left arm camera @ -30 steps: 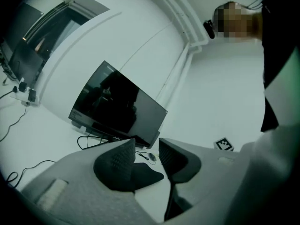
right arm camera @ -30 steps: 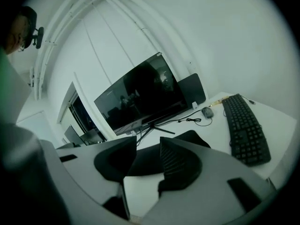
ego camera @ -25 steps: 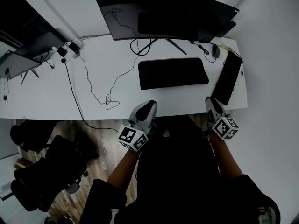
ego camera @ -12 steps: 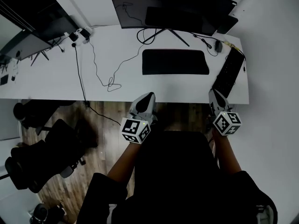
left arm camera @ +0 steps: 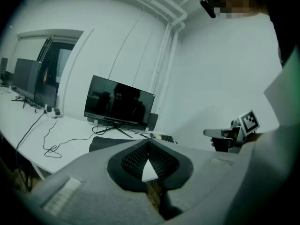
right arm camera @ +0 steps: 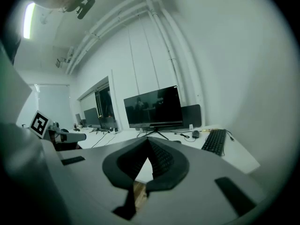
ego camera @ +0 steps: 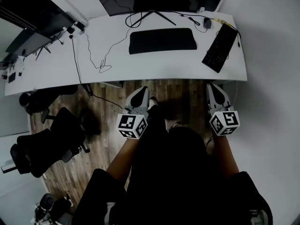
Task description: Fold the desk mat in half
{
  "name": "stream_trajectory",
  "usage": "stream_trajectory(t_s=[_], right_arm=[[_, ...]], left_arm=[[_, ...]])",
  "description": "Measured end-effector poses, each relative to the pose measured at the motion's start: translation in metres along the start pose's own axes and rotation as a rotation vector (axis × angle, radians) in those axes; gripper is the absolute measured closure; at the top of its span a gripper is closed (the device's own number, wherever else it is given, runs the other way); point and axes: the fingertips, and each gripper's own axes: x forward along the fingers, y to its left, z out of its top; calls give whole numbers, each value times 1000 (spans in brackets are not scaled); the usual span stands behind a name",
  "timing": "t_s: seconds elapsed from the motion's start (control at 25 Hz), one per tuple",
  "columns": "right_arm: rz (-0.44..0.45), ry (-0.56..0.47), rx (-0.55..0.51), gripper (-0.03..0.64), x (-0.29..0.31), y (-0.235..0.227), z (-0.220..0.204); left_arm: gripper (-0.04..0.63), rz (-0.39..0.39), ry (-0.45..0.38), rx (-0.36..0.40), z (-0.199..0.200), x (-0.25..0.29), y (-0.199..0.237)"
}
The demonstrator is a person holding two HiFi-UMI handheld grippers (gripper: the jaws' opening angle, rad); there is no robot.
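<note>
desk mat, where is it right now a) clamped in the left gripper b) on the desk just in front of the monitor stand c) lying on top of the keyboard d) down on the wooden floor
b: in the head view the desk mat lies on the white desk just in front of the monitor stand, apart from the keyboard at its right.

Person's got both arms stuck out ahead of them, left forearm (ego camera: 123, 159) and right forearm (ego camera: 224, 156) bare, roughly parallel and well apart. The left gripper (ego camera: 142, 89) and right gripper (ego camera: 211, 85) both point forward, tipped a touch downward. Jaws on each are pressed tip to tip, nothing pinched in either.
</note>
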Motion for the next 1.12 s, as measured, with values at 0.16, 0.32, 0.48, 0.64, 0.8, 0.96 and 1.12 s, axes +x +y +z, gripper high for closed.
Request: stream_trajectory(t_s=[0.16, 0.32, 0.48, 0.64, 0.8, 0.96, 1.12], right_arm=[[-34, 63, -11, 618, -37, -11, -25], [-22, 62, -47, 618, -60, 4, -29], [0, 17, -109, 617, -72, 24, -21], [-5, 16, -127, 618, -69, 34, -10], [11, 13, -138, 618, -68, 50, 2], [33, 25, -158, 618, -63, 61, -2], [57, 30, -155, 618, -72, 65, -9]], left_arm=[[574, 21, -2, 30, -15, -26, -42], [574, 17, -7, 45, -21, -48, -70], [574, 35, -47, 44, -21, -61, -74], [574, 40, -69, 26, -12, -62, -67], [574, 5, -59, 19, -3, -58, -64], [574, 13, -72, 14, 1, -58, -58], [574, 37, -79, 8, -5, -65, -60]])
